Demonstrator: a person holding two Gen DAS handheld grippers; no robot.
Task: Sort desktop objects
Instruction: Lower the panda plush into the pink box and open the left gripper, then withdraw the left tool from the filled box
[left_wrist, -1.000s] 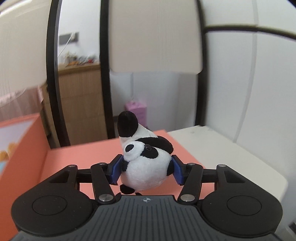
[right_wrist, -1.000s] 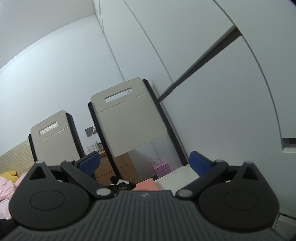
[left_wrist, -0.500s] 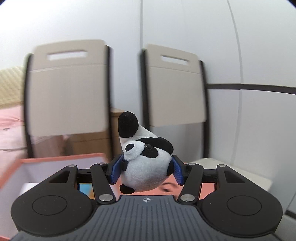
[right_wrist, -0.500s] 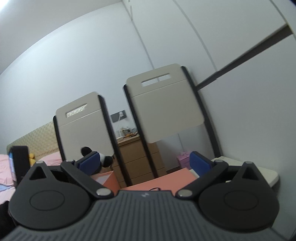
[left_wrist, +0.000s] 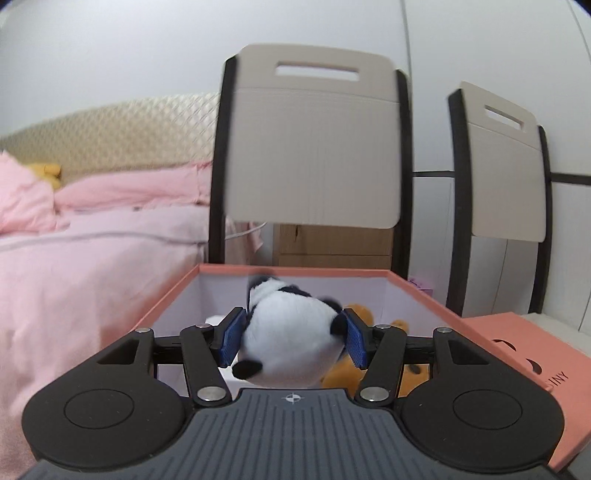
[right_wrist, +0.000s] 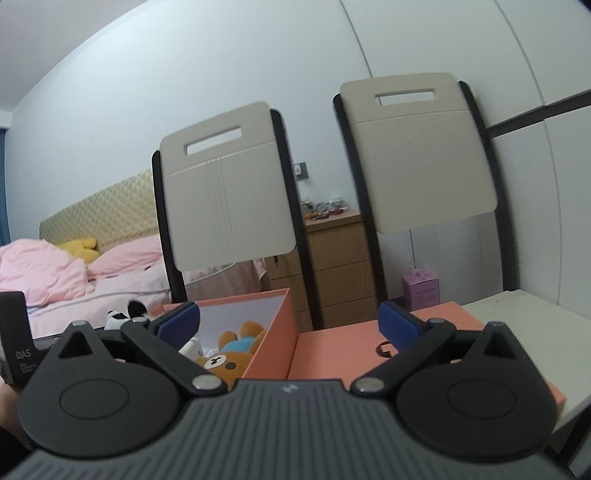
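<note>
My left gripper (left_wrist: 291, 341) is shut on a black-and-white panda plush (left_wrist: 291, 332) and holds it over the open salmon box (left_wrist: 295, 270). A brown teddy bear (left_wrist: 364, 314) lies inside the box behind the panda. In the right wrist view the box (right_wrist: 273, 332) stands left of centre with the teddy bear (right_wrist: 229, 356) in it, and the panda (right_wrist: 118, 317) shows small at the left. My right gripper (right_wrist: 288, 325) is open and empty, above the box's edge and the box lid (right_wrist: 354, 336).
The salmon lid (left_wrist: 517, 347) lies on the white table (right_wrist: 528, 325) to the right of the box. Two folded beige chairs (right_wrist: 229, 184) lean on the wall behind. A bed with pink bedding (left_wrist: 85, 251) is at the left. A wooden drawer unit (right_wrist: 332, 266) stands at the back.
My left gripper swung left with the panda from above the lid to above the open box; the panda has tipped forward. My right gripper tilted down, bringing box and lid into view.
</note>
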